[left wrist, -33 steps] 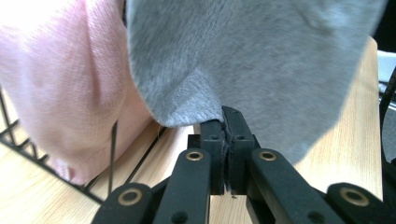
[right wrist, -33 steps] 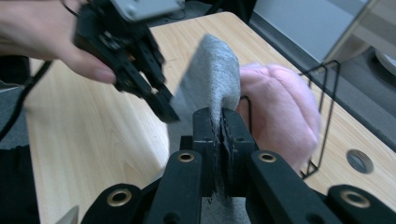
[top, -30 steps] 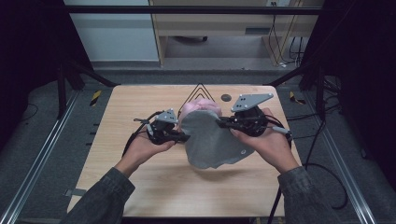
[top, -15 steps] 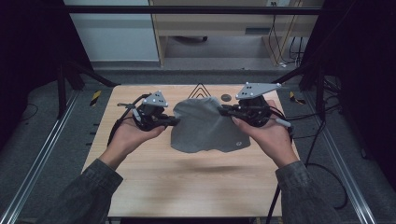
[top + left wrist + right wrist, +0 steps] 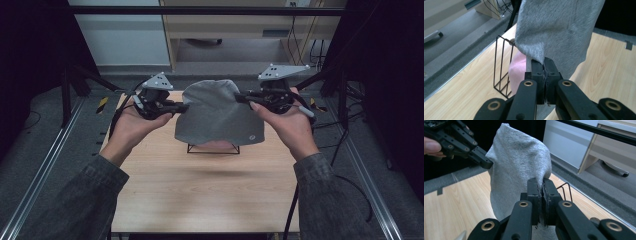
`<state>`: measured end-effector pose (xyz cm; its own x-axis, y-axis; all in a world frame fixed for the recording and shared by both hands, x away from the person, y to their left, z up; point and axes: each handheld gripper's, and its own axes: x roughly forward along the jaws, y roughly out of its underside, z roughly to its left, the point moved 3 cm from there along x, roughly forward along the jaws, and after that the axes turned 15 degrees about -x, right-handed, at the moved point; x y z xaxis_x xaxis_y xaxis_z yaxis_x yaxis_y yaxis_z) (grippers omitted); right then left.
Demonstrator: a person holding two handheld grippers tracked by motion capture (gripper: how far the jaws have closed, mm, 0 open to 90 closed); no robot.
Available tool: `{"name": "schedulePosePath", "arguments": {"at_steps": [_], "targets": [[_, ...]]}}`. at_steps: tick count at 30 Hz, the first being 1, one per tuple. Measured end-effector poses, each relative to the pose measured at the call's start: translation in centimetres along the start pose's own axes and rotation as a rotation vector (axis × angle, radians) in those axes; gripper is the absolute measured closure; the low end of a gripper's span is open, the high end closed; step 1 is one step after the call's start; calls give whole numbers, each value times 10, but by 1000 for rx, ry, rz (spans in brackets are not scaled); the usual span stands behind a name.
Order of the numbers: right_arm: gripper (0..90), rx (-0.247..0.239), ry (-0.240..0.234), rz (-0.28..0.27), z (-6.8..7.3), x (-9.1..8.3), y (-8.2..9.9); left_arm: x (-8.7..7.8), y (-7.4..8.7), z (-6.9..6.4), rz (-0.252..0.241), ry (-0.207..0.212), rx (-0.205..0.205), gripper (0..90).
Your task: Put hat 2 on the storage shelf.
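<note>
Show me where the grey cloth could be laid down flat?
The near half of the table, between the forearms and before the wire rack, is bare wood. The far middle is crowded: rack and pink thing under the hanging grey cloth.

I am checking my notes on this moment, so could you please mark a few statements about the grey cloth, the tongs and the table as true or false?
1. Both tongs grip the grey cloth. True: the left tongs and the right tongs are each shut on an edge of it.
2. The cloth lies flat on the table. False: it hangs in the air between the tongs.
3. A black wire rack stands on the table. True.
4. The thing beside the rack is blue. False: a pink thing sits there.
5. The cloth is red. False: it is grey.
</note>
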<state>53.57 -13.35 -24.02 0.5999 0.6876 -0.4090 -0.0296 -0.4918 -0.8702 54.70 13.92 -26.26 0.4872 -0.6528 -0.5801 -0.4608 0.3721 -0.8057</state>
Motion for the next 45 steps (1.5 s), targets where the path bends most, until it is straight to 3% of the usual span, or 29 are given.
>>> {"name": "schedulePosePath", "arguments": {"at_steps": [8, 15, 24, 29, 37, 45], "targets": [[860, 24, 26, -18, -15, -4, -11, -2, -12, 0, -30, -3, -3, 888], [860, 25, 32, -22, -18, -5, -14, -4, -15, 1, -51, -8, -21, 888], [860, 36, 57, -67, -28, -5, -23, -13, -33, 4, -131, -26, -44, 888], [860, 62, 90, -107, -41, -2, -29, -13, -48, 10, -197, -48, -75, 889], [860, 126, 134, -146, -72, 9, -22, -3, -65, 22, -214, -87, -63, 889], [860, 163, 146, -184, -85, 14, -24, 4, -77, 29, -243, -93, -67, 890]]}}
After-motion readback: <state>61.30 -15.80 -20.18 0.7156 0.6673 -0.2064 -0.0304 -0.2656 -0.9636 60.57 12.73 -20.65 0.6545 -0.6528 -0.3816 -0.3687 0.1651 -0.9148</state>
